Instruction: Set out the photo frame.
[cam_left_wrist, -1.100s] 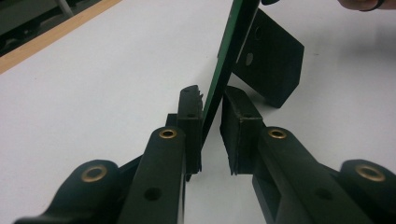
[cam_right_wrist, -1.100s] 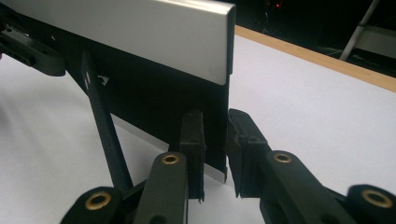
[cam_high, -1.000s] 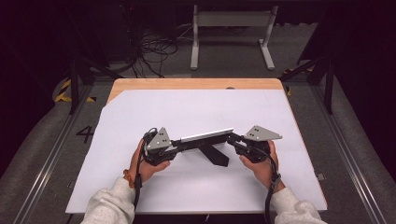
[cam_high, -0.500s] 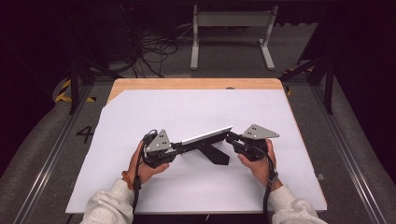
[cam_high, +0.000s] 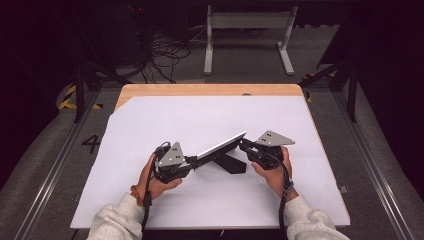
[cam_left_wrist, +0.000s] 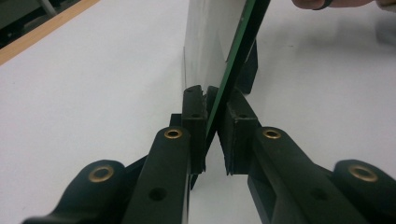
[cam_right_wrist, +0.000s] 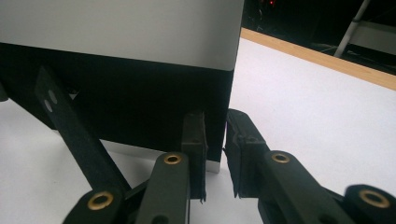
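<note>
The left tongs (cam_high: 192, 161) are clamped on one end of a thin flat panel (cam_high: 220, 146), its green edge pressed between the pads. The right tongs (cam_high: 243, 145) are clamped on the opposite end. The panel hangs tilted between both tongs, above the white surface (cam_high: 200, 115), with a black stand (cam_high: 231, 163) under it.

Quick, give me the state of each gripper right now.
Left gripper: closed on one edge of the flat panel.
Right gripper: closed on the panel's opposite edge, near a corner.
</note>
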